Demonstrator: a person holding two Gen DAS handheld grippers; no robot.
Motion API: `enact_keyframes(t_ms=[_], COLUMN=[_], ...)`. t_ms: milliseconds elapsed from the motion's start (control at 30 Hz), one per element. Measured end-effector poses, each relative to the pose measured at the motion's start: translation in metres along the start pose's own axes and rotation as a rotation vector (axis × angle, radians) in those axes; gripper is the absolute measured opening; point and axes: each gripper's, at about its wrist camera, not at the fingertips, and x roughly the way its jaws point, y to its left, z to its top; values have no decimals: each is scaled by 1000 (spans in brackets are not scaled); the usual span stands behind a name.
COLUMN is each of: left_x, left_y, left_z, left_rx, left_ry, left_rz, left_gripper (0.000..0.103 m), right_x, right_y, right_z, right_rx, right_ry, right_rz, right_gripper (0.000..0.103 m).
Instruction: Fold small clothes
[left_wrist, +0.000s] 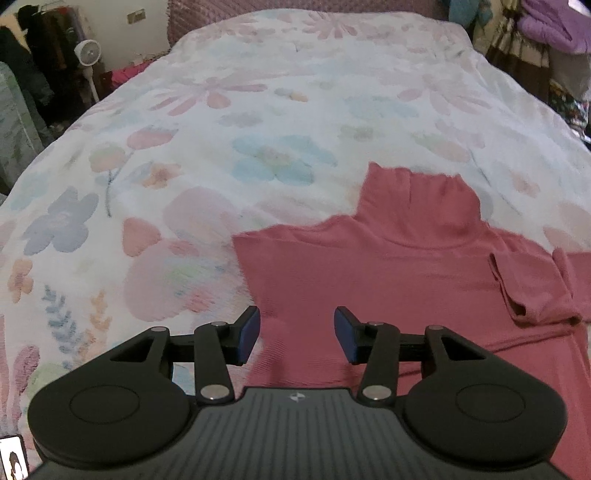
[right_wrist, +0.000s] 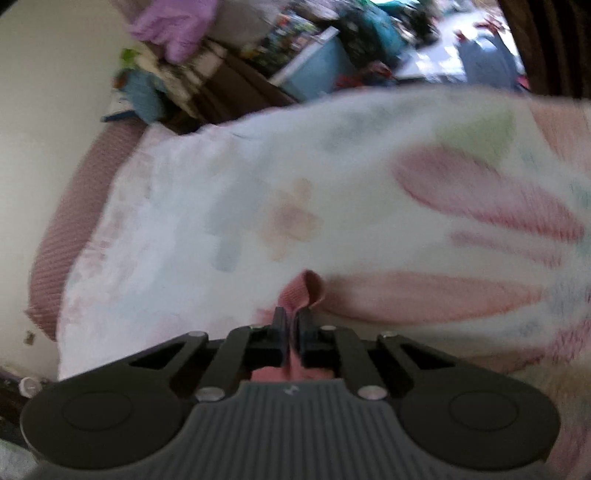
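A pink turtleneck top (left_wrist: 406, 273) lies flat on the floral bedspread (left_wrist: 221, 147), collar pointing away from me, with a sleeve (left_wrist: 517, 291) folded in across its right side. My left gripper (left_wrist: 297, 334) is open and empty, hovering over the top's left edge. In the blurred right wrist view, my right gripper (right_wrist: 292, 325) is shut on a fold of the pink top (right_wrist: 301, 291), which loops out past the fingertips above the bedspread (right_wrist: 258, 184).
A white fan (left_wrist: 86, 53) and dark hanging clothes stand left of the bed. Piled clothes and a purple jacket (left_wrist: 554, 22) sit at the far right. A pink blanket edge (right_wrist: 62, 229) runs along the bed's far side by the wall.
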Motion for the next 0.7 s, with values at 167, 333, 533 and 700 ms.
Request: enact_keyframes(t_ms=[167,333,533,700], left_x=[-15,-36,-53,-65], left_y=[18,31,55,80], left_z=[2,3,7,7], left_rx=[-16,18,-14,-58], left_ry=[-35,-78,-102,-123], left_rz=[0,-22,-46,-92], left_gripper=[55,57,57,57], right_x=[-52,-109,-152,-142], right_y=[103,236,387,486], right_z=[14,5,-40,-127], right_rx=[-154,-273,-362,-451], right_ry=[-26,-31,38,136], right_rz=[152,321,485,493], right_gripper=[1,1,1,1])
